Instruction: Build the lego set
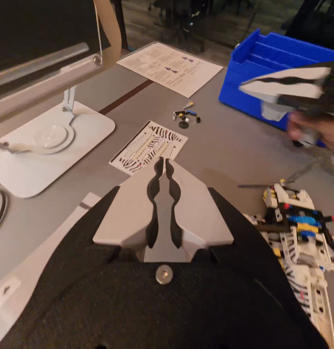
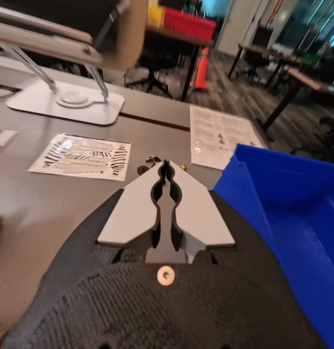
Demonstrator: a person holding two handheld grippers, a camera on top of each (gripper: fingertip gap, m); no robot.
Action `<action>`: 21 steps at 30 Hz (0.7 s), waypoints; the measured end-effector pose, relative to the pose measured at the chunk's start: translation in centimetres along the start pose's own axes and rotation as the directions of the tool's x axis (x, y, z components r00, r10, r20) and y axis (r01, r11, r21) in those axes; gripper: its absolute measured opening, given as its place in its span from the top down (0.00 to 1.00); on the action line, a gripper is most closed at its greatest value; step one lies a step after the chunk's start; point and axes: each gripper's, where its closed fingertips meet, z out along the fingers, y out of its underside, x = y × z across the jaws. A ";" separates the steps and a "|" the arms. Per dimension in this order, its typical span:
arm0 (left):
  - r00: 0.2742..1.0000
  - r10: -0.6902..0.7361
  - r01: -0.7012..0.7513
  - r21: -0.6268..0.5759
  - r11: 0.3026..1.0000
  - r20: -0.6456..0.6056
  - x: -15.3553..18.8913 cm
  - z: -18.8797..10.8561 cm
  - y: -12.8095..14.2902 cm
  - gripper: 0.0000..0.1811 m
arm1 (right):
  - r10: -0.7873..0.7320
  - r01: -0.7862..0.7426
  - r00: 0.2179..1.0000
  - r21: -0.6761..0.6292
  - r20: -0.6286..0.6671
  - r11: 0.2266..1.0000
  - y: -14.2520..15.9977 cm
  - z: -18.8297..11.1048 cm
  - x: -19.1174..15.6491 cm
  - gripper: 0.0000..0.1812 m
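Note:
My left gripper [image 1: 164, 160] is shut, above the near edge of a zebra-striped sticker sheet [image 1: 143, 147] on the grey table [image 1: 228, 151]. I see nothing between its pads. My right gripper [image 2: 165, 162] is shut, with its tips over a small pile of loose lego parts [image 2: 150, 159]. It also shows blurred in the left wrist view [image 1: 241, 87], in front of the blue bin. The pile [image 1: 187, 116] lies beyond the sticker sheet. A partly built white, black and zebra-striped model [image 1: 294, 236] lies at the right. The sticker sheet also shows in the right wrist view [image 2: 83, 156].
A blue bin [image 1: 272, 62] [image 2: 287, 217] stands at the right. A printed paper sheet [image 1: 170, 68] [image 2: 219, 136] lies at the far table edge. A white stand base [image 1: 39, 151] [image 2: 68, 105] sits at the left. A person's hand [image 1: 317, 132] is at the right. Spacing between my two grippers at the tips: around 20 cm.

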 end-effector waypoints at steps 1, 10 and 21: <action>1.000 -0.001 0.001 0.016 1.000 0.004 0.1 -1.0 0.9 1.00 | 0.005 -0.006 1.000 -0.049 -0.007 0.999 0.8 2.3 0.2 1.00; 0.954 -0.276 0.299 0.333 0.894 -0.114 -2.1 -10.6 4.7 1.00 | -0.042 0.011 0.993 -0.267 -0.110 0.964 5.1 12.2 3.6 1.00; 0.916 -0.304 0.383 0.339 0.859 -0.263 -1.1 -11.3 3.9 0.98 | 0.027 -0.069 0.994 -0.405 -0.108 0.912 7.8 13.5 5.3 1.00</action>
